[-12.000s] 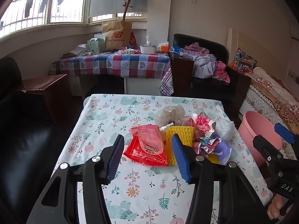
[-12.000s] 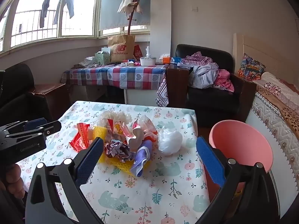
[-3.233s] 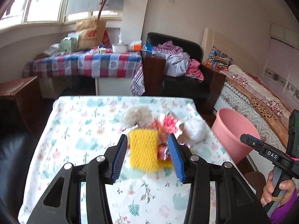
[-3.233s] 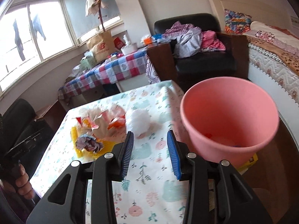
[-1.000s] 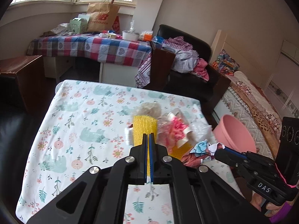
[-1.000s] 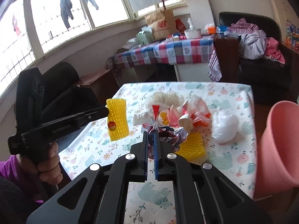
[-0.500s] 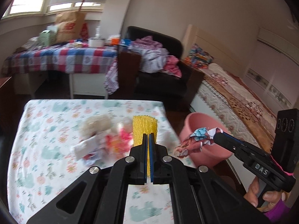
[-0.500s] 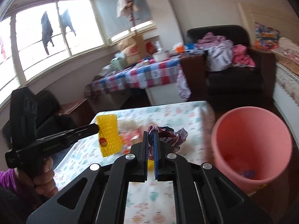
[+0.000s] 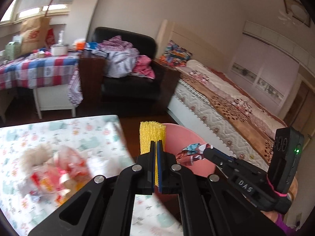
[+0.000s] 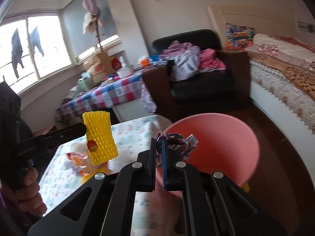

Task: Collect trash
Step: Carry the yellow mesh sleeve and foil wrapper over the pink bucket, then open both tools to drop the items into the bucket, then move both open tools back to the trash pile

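- Left tongs [image 9: 157, 143] pinched yellow foam net [image 9: 152, 135], held past desk [image 9: 59, 129] edge toward pink bucket [image 10: 232, 137].
- Right tongs [image 10: 159, 143] pinched crumpled wrapper [image 10: 177, 143] at bucket rim, likely for dropping.

Pink bucket [image 10: 226, 137] mouth open, unobstructed
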Tool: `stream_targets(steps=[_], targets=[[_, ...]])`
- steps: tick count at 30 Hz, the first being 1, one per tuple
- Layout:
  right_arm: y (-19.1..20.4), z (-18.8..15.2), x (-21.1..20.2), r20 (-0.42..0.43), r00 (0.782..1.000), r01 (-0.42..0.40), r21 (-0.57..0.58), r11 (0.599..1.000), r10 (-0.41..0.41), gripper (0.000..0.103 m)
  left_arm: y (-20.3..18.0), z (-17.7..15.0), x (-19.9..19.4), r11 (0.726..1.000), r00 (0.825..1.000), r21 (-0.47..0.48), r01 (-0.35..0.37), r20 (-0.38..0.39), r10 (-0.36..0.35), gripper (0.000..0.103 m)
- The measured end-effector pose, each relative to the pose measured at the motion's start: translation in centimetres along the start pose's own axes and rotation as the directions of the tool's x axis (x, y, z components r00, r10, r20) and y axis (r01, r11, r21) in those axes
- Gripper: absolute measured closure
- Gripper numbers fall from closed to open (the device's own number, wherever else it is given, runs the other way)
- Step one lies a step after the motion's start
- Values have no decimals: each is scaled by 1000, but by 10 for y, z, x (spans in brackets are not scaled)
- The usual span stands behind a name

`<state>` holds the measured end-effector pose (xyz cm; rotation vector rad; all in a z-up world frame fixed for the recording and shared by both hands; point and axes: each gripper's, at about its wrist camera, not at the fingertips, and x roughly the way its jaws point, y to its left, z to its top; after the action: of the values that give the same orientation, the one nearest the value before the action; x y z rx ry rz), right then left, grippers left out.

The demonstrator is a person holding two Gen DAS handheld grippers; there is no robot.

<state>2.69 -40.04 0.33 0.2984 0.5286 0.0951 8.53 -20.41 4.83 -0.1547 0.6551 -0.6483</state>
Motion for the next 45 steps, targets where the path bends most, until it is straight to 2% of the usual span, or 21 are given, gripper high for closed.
stream_targets(steps=[7, 12, 18, 22, 25, 27, 29, 30, 31, 45], targets=[[-29, -8, 9, -22, 997, 70, 45, 996, -70, 98, -25, 5, 57, 998, 996, -4, 70, -63, -70, 102], [-38, -16, 13, -47, 995, 91, 53, 994, -88, 98, -39, -1, 90, 998, 992, 23, 63, -109, -60, 102], [-45, -23, 18, -71, 992, 109, 65, 992, -104, 98, -38, -13, 108, 998, 989, 32, 48, -143, -43, 102], [-46, -26, 24, -107, 987, 131, 74, 989, -122, 97, -33, -17, 108, 999, 989, 24, 36, -148, -32, 101], [-46, -29, 26, -128, 984, 137, 80, 987, -126, 97, -29, -17, 105, 999, 989, 16, 33, -146, -30, 97], [-45, -30, 27, -133, 983, 137, 81, 987, -126, 95, -29, -16, 102, 999, 990, 11, 35, -141, -33, 85], [-44, -30, 26, -133, 983, 141, 80, 987, -129, 83, -28, -16, 99, 999, 990, 8, 32, -138, -31, 75], [-44, -29, 26, -131, 983, 141, 82, 987, -130, 74, -27, -16, 98, 999, 990, 7, 33, -135, -32, 75], [-44, -29, 24, -126, 983, 144, 83, 986, -133, 71, -27, -15, 97, 999, 990, 9, 33, -134, -32, 75], [-20, -22, 4, -54, 992, 116, 45, 992, -113, 70, -23, -9, 53, 1000, 998, 3, 18, -60, -18, 75]])
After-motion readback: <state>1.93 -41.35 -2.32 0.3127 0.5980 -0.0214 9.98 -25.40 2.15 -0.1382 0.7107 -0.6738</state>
